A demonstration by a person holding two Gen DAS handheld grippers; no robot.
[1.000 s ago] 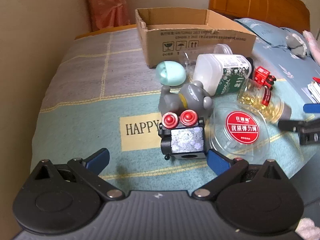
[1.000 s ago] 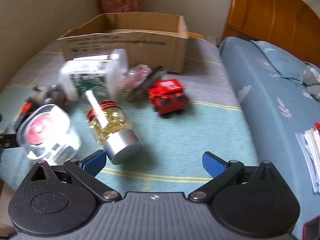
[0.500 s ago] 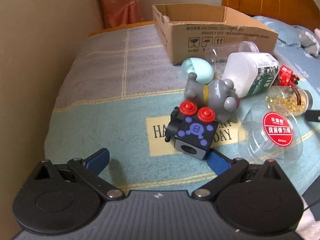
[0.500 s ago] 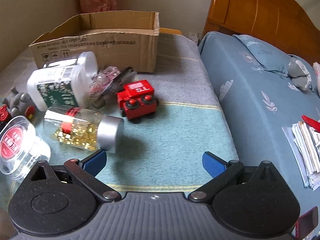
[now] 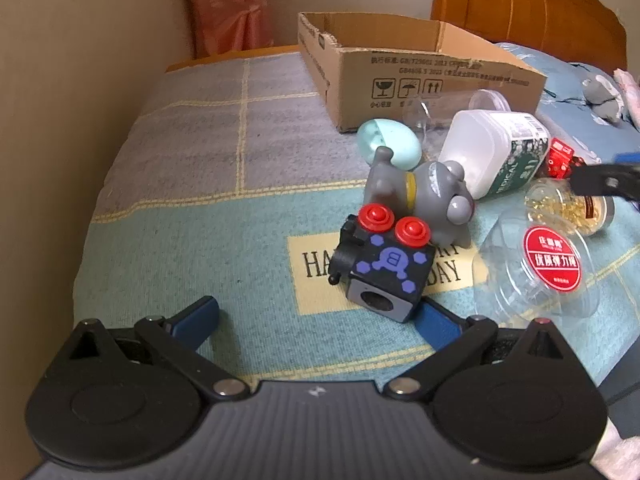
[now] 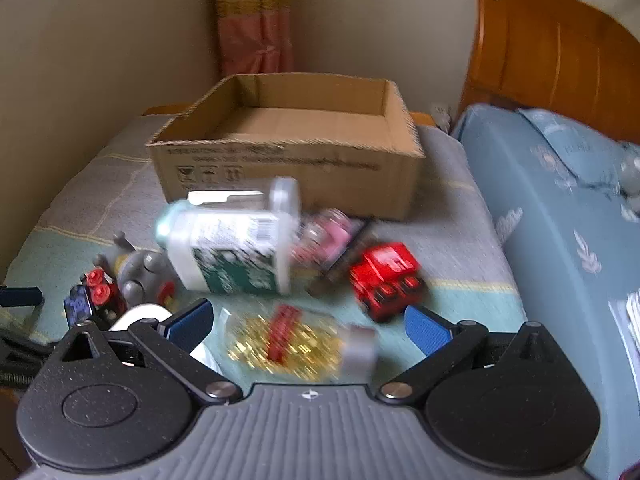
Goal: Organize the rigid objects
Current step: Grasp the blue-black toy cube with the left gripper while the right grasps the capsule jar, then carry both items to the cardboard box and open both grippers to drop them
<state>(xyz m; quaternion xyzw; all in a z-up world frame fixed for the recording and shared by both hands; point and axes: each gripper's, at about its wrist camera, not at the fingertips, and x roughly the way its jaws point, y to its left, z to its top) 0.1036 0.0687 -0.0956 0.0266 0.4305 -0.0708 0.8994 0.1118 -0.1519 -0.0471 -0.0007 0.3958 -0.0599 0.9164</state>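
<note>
A black toy cube (image 5: pixel 384 268) with two red buttons lies on the bed cover, just inside the right finger of my left gripper (image 5: pixel 318 320), which is open and holds nothing. Behind the cube lie a grey figurine (image 5: pixel 424 196), a mint egg (image 5: pixel 388 144) and a white bottle (image 5: pixel 496 152). My right gripper (image 6: pixel 310 324) is open, and the jar of gold capsules (image 6: pixel 300 344) lies blurred between its fingers. A red toy car (image 6: pixel 386 280) sits just beyond the right finger. The open cardboard box (image 6: pixel 288 148) stands behind the pile.
A clear round tub with a red label (image 5: pixel 548 264) lies right of the cube. A pink packet (image 6: pixel 328 236) rests against the box. The wall runs along the left, and a blue pillow (image 6: pixel 560 208) and wooden headboard (image 6: pixel 552 48) are on the right.
My right gripper has swung left and forward, so the gold jar now lies between its fingers; its view is motion-blurred. The left gripper has shifted slightly, the cube staying by its right finger.
</note>
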